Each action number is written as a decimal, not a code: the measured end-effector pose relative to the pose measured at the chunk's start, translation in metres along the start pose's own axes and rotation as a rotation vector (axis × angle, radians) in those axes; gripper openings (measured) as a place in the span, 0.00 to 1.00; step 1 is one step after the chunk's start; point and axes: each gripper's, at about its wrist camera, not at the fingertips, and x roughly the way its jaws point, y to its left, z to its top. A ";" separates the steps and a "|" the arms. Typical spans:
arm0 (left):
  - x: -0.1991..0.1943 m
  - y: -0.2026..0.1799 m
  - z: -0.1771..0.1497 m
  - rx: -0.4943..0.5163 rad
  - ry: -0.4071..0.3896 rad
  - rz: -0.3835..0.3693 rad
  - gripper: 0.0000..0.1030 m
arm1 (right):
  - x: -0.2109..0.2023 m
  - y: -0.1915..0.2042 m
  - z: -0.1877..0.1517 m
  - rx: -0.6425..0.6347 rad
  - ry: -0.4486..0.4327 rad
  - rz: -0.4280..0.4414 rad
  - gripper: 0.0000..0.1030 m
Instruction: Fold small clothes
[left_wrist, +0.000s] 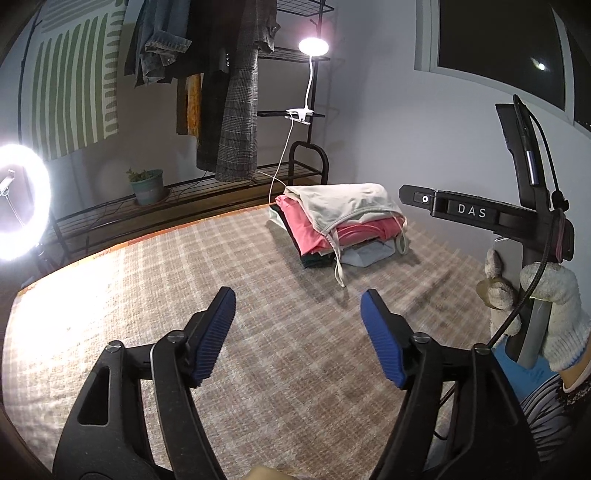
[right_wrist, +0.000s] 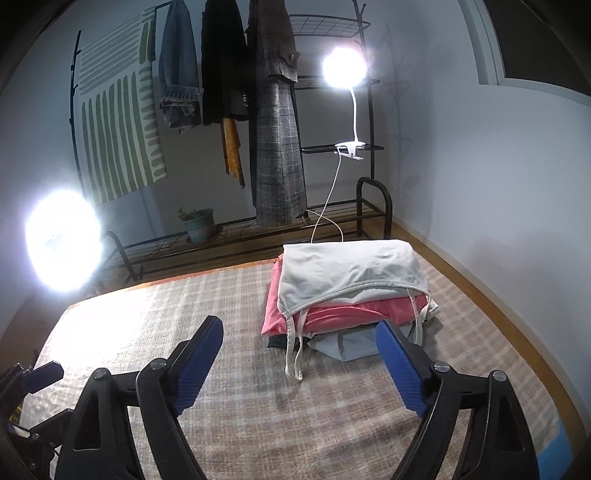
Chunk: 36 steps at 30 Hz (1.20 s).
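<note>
Clothes already folded sit in a stack (right_wrist: 351, 291) toward the far right of the checked rug (right_wrist: 229, 369), a cream strappy top (right_wrist: 347, 273) uppermost, a pink garment (right_wrist: 332, 314) beneath it, and grey and dark pieces at the bottom. Two straps of the cream top hang off the near edge onto the rug.

Both tools are empty. The left gripper (left_wrist: 297, 339) has its blue pads spread wide over bare rug, well short of the stack. The right gripper (right_wrist: 301, 365) is spread just as wide, nearer the stack, with its right pad (right_wrist: 402, 369) in front of the grey piece's near corner; whether it touches the cloth cannot be told. In the left view the gloved hand (left_wrist: 554, 314) carrying the right tool shows at the right edge.

No unfolded garment is in view, so the step in hand looks like clearing away from the finished stack. To do that well, keep the pads apart and lift straight back so that nothing snags the loose straps or drags the top layer askew. Tucking those straps under would tidy the pile.
</note>
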 end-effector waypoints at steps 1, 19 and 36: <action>0.000 0.000 0.000 0.001 -0.001 0.000 0.74 | 0.001 0.001 -0.001 -0.002 -0.001 0.000 0.88; -0.001 -0.004 -0.006 0.052 -0.003 0.093 0.96 | 0.010 0.015 -0.003 -0.022 -0.021 -0.004 1.00; -0.003 -0.006 -0.005 0.052 0.000 0.095 0.97 | 0.011 0.017 -0.005 -0.007 -0.015 0.004 1.00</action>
